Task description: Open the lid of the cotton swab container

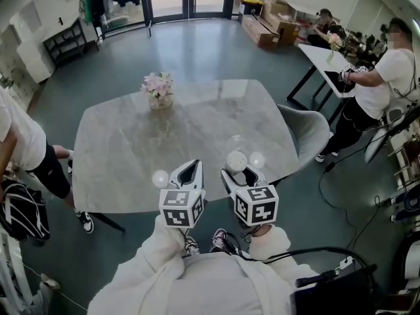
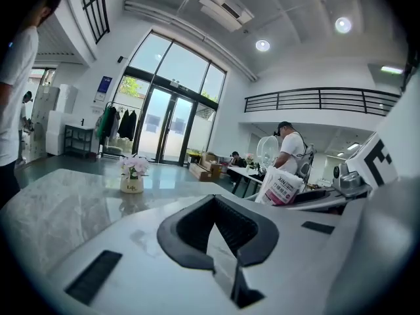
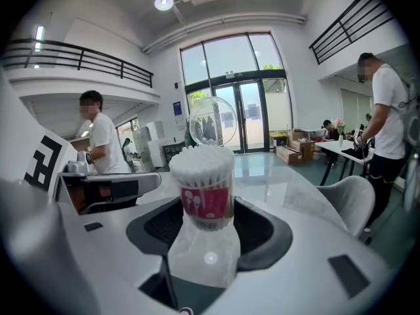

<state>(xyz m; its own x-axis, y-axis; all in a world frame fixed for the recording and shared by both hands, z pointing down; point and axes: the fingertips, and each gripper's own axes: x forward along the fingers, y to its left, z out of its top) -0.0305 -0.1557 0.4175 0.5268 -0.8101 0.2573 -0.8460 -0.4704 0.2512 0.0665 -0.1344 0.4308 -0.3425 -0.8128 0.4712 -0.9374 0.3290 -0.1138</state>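
Now right gripper (image 3: 203,210) grips the open cotton swab container (image 3: 201,172).

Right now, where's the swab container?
Head view, centre: swab container is between the right gripper's fingers, over the table's near edge, just right of the left gripper.

White fleecy sleeves (image 1: 172,251); left claw (image 1: 190,169), right claw (image 1: 237,171) white, black-padded; checkered marker cubes (image 1: 182,208).

table (image 1: 131,149) glossy, marble-look; cotton swab container (image 3: 202,189) clear smooth plastic
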